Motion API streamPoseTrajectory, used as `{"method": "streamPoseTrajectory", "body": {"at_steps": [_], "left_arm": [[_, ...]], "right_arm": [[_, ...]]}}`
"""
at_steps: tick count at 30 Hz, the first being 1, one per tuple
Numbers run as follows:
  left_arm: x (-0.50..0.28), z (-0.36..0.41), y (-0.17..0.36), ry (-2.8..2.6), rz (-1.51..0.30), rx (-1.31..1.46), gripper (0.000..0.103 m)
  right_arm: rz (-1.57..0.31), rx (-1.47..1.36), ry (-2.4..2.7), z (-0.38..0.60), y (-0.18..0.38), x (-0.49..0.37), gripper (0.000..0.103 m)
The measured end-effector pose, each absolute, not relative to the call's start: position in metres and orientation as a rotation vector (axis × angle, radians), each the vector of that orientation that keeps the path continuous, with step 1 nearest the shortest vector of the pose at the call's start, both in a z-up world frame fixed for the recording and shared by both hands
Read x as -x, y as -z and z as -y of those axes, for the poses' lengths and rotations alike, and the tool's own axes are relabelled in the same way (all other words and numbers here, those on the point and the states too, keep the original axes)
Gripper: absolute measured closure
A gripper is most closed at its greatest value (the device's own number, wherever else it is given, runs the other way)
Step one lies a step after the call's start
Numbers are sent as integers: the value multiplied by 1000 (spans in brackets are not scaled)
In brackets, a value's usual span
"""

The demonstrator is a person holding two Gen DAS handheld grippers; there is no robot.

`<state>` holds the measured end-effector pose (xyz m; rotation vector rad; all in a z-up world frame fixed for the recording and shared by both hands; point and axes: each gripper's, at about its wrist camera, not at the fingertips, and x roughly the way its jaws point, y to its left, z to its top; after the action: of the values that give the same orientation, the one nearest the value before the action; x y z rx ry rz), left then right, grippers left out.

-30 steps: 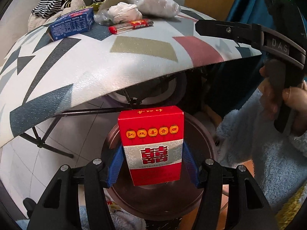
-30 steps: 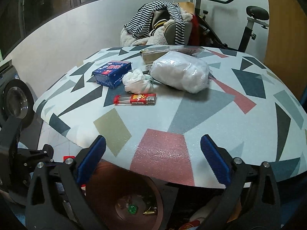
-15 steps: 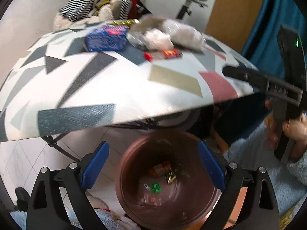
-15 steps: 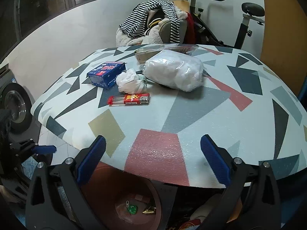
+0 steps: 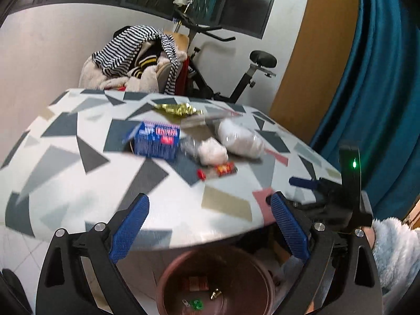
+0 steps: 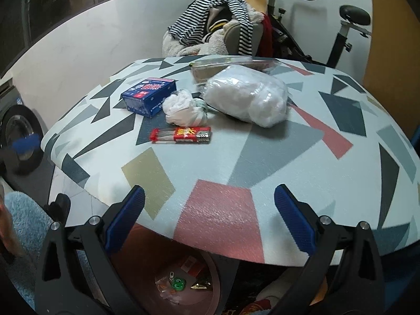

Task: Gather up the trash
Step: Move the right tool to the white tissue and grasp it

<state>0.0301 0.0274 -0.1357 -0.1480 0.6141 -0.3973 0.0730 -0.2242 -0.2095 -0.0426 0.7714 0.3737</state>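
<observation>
The tabletop [image 6: 302, 157] has colored shapes on it. Under its near edge sits a brown bin [image 5: 236, 270] with a red pack [image 5: 197, 283] and small scraps inside. On the tabletop lie a big white bag [image 6: 246, 94], a blue box [image 6: 148, 95], a crumpled white bag [image 6: 183, 109] and a red wrapper [image 6: 181, 135], close together. The left tongs [image 5: 210, 228] and right tongs [image 6: 207, 220] are both wide apart, holding nothing.

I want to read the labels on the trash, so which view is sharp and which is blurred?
Left wrist view: motion-smeared, the blue cardboard box lettering unreadable. Right wrist view: sharp, box and red-labelled clear plastic packet crisp, with fisheye bending the patterned table edge.
</observation>
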Motion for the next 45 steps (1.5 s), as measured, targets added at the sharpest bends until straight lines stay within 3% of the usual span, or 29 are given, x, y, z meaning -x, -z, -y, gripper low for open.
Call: {"method": "streamPoseTrajectory", "body": {"at_steps": [11,15,17,19,33,45], "left_arm": [[-73,-59,115,329,-611,76,11],[-84,-70,118,302,-628,61,11],[-90,-76,121,296,-633,68,11],[-95,-80,124,294,-639,83,11],[-117,-91,145,311,-699,190,12],[-139,-34,159,428,-801,218,45]], "right_arm": [[-766,31,-479,205,194,-109,7],[-762,11,-521,192,188,-131,19],[-767,17,-547,181,187,-143,35],[-777,34,-554,171,188,-155,41],[-815,299,-385,133,217,-191,48],[-649,-5,-520,192,190,-157,50]]}}
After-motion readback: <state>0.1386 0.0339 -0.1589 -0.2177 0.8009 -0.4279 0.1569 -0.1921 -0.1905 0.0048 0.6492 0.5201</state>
